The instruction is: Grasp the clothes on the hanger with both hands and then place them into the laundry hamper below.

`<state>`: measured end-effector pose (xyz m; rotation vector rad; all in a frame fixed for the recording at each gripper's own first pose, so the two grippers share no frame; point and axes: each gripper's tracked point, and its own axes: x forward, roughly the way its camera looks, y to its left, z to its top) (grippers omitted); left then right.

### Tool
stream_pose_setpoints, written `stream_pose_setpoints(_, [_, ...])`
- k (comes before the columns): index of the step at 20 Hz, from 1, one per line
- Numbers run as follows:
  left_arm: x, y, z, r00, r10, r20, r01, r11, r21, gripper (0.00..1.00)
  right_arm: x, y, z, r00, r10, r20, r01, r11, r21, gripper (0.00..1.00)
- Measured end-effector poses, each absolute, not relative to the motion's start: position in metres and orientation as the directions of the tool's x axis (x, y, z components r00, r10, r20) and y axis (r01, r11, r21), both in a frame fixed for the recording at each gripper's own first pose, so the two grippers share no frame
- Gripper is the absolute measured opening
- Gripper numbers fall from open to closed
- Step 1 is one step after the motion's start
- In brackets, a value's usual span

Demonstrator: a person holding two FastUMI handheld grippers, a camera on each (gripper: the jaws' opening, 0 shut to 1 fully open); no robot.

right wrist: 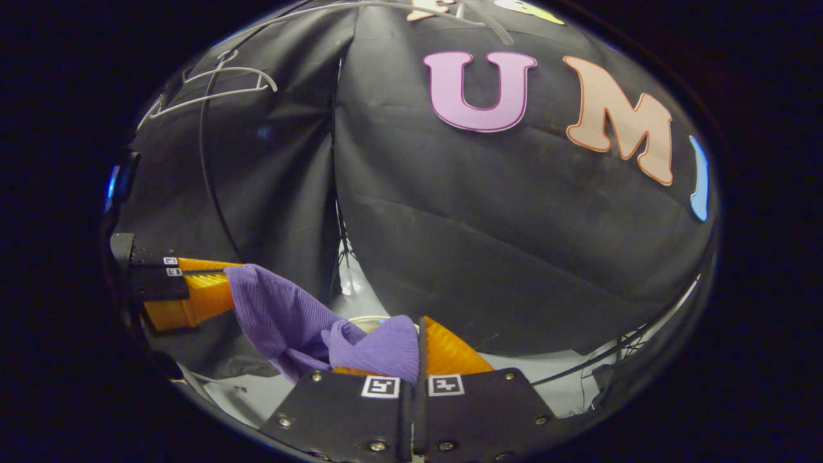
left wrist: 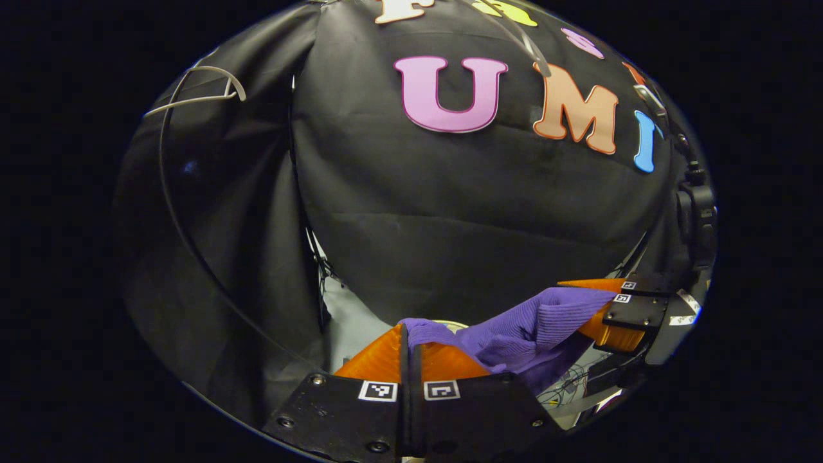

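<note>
Purple garment (left wrist: pixel 514 325) hangs stretched between the two tools, off the white hanger (left wrist: pixel 206 90) seen at 10 o'clock in the left gripper view. Left gripper (left wrist: pixel 409 350) is closed tight on one end of it; right gripper (right wrist: pixel 421 344) is clamped on the other end. I judge the carrying step is in hand. Next, both must lower together toward the hamper, which I cannot see. Its long axis runs from one gripper to the other, sagging in the middle.
</note>
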<state>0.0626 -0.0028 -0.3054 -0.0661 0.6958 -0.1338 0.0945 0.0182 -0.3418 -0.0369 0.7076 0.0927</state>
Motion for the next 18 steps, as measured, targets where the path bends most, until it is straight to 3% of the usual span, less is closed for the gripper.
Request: stream_pose_setpoints(18, [0.021,-0.018,-0.387,0.519,-0.157,-0.841,-0.025,0.98,-0.198,0.03,0.051,0.021,-0.398,0.607,0.097,-0.789,-0.119,0.992,0.03,0.02])
